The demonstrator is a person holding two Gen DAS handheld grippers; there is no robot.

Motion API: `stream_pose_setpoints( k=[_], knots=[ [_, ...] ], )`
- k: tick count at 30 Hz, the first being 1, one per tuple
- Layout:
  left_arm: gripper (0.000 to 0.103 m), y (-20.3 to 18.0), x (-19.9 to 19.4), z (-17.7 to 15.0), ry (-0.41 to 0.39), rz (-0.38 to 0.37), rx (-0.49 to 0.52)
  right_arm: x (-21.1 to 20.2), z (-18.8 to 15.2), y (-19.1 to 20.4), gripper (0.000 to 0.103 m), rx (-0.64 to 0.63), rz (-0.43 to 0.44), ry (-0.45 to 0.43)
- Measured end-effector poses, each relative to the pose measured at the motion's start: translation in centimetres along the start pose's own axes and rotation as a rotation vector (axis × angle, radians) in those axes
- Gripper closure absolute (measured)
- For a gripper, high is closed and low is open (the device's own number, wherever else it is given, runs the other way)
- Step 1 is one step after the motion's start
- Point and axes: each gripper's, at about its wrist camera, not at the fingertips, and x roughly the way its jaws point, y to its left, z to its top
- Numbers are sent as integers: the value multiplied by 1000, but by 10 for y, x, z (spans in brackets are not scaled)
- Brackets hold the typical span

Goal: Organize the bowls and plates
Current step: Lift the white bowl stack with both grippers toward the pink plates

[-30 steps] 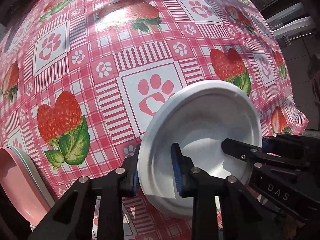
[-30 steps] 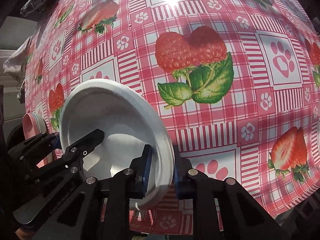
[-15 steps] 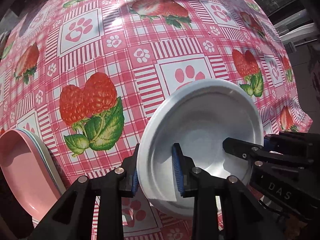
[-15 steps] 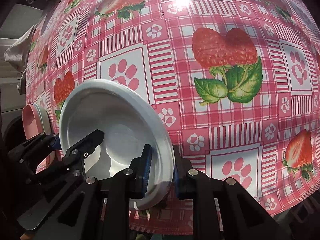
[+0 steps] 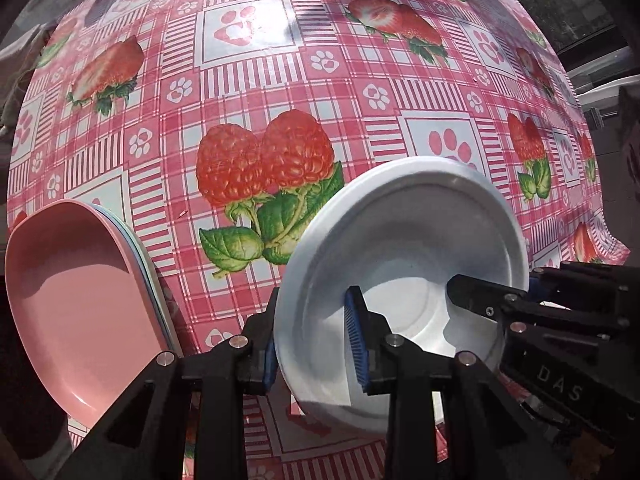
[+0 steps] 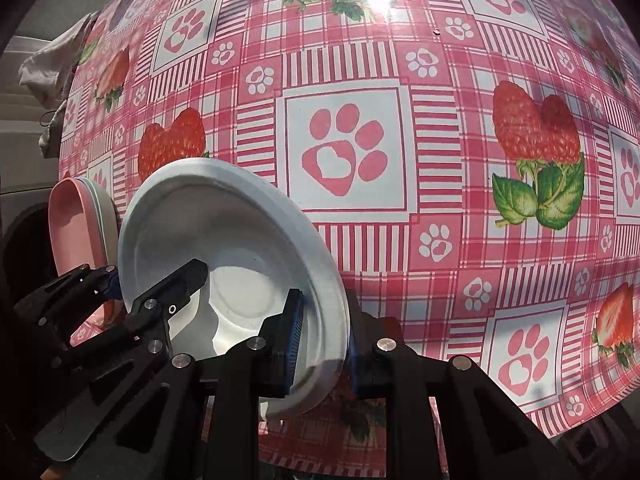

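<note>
A white bowl (image 5: 404, 240) is held tilted above the table by both grippers. My left gripper (image 5: 314, 340) is shut on its left rim, one blue pad inside and one outside. My right gripper (image 6: 320, 340) is shut on the opposite rim; it shows in the left wrist view (image 5: 520, 300) at the right. The bowl also shows in the right wrist view (image 6: 224, 236), with the left gripper (image 6: 116, 284) at its far rim. A stack of plates with a pink one on top (image 5: 76, 300) sits at the table's left edge, close to the bowl; it shows in the right wrist view (image 6: 76, 224) too.
The table carries a pink checked cloth with strawberries and paw prints (image 5: 280, 80). A crumpled white cloth (image 6: 48, 68) lies at the table's far left corner. The table edge drops off at the right (image 5: 612, 240).
Both grippers have carried the white bowl leftward over the table. The pink plate stack has come much closer and now lies just left of the bowl.
</note>
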Motion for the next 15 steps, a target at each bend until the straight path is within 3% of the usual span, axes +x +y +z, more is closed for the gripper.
stream_pose_setpoints(
  k=[8, 15],
  knots=[
    [69, 48, -12, -13, -2, -3, -31, 10, -3, 41, 82, -29, -10, 5],
    [69, 64, -23, -19, -10, 0, -32, 8, -5, 59, 82, -46, -15, 5]
  ],
)
